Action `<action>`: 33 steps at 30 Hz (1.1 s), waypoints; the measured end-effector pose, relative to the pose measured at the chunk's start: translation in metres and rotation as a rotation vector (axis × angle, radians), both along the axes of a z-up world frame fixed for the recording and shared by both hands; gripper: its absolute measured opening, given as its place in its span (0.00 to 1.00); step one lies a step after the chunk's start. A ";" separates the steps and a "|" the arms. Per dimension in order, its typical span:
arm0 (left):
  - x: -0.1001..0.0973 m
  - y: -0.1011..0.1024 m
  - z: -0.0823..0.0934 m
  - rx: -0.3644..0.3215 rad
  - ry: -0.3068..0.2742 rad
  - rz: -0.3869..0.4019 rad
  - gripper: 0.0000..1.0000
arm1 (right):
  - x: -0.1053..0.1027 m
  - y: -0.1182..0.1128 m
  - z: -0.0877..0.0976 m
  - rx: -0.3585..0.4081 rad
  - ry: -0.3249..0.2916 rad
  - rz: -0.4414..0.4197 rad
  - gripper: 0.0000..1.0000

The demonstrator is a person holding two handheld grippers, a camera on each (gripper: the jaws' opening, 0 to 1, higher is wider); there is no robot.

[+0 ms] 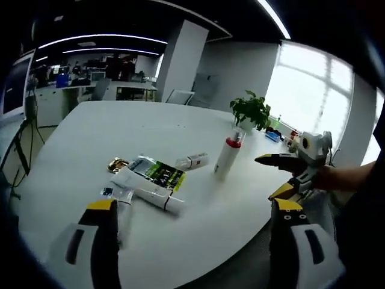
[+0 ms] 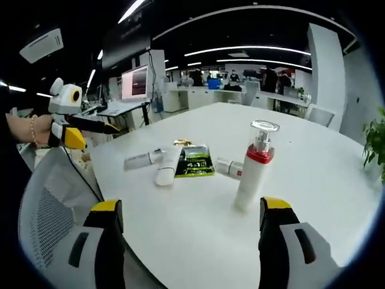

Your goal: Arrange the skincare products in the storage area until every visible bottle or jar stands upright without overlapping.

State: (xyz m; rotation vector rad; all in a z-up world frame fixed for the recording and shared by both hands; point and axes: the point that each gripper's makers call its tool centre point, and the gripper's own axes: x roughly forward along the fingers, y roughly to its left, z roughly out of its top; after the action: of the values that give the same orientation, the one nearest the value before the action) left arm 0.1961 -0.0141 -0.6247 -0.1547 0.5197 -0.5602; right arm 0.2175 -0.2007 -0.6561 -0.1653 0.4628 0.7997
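Observation:
A white pump bottle [image 1: 227, 155] [image 2: 254, 165] with a red collar stands upright on the white table [image 1: 120, 129] [image 2: 313, 150]. Lying flat beside it are a small white tube [image 1: 192, 161] [image 2: 228, 167], a green packet [image 1: 157, 171] [image 2: 195, 161], a long white tube [image 1: 150, 189] [image 2: 168, 167], another tube [image 1: 123, 208] [image 2: 142, 159] and a gold item [image 1: 117, 164] [image 2: 182, 142]. My left gripper [image 1: 195, 206] [image 2: 90, 133] is open above the table's near edge, holding nothing. My right gripper [image 2: 192, 208] [image 1: 278, 176] is open too, short of the pump bottle.
A potted plant [image 1: 251, 111] [image 2: 376, 141] stands at the table's far edge near small items by the window. A mesh office chair [image 2: 51, 205] sits at the table's edge. Desks and monitors [image 2: 135, 83] fill the room behind.

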 end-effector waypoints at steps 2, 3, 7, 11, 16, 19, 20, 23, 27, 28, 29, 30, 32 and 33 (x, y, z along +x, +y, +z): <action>0.000 -0.004 0.002 -0.018 0.004 0.009 0.99 | 0.000 0.000 0.000 0.000 0.003 0.013 0.93; 0.000 -0.004 0.002 -0.023 0.007 0.013 0.99 | 0.000 -0.001 -0.001 0.002 0.009 0.021 0.92; 0.000 -0.009 -0.001 -0.014 0.027 0.047 0.99 | 0.008 -0.004 -0.004 0.013 0.018 0.039 0.93; 0.000 -0.011 -0.003 0.006 0.035 0.062 0.99 | 0.009 -0.001 -0.011 0.012 0.050 0.076 0.91; -0.004 -0.010 -0.007 0.025 0.056 0.094 0.99 | 0.008 0.009 -0.019 0.011 0.079 0.138 0.87; -0.007 -0.010 -0.009 0.049 0.063 0.108 0.98 | 0.004 0.017 -0.018 0.011 0.082 0.176 0.85; -0.008 -0.009 -0.010 0.055 0.065 0.112 0.97 | 0.005 0.018 -0.017 0.012 0.087 0.183 0.85; -0.008 -0.009 -0.010 0.061 0.066 0.132 0.94 | 0.009 0.023 -0.018 0.005 0.093 0.219 0.84; -0.009 -0.009 -0.011 0.061 0.068 0.142 0.93 | 0.012 0.028 -0.017 -0.010 0.101 0.243 0.82; -0.009 -0.008 -0.011 0.065 0.069 0.144 0.93 | 0.012 0.032 -0.015 -0.006 0.102 0.248 0.81; -0.009 -0.008 -0.012 0.068 0.071 0.145 0.93 | 0.013 0.036 -0.015 -0.008 0.105 0.253 0.81; -0.009 -0.004 -0.016 0.092 0.084 0.153 0.93 | 0.015 0.037 -0.016 -0.013 0.109 0.255 0.79; -0.009 0.000 -0.020 0.122 0.088 0.152 0.96 | 0.017 0.044 -0.018 -0.025 0.117 0.260 0.76; -0.008 0.001 -0.020 0.125 0.088 0.150 0.96 | 0.018 0.047 -0.018 -0.026 0.122 0.258 0.75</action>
State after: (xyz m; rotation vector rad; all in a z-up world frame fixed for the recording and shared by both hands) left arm 0.1877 -0.0134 -0.6448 -0.0989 0.6216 -0.3743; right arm 0.2355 -0.1538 -0.6746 -0.2038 0.5744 1.0605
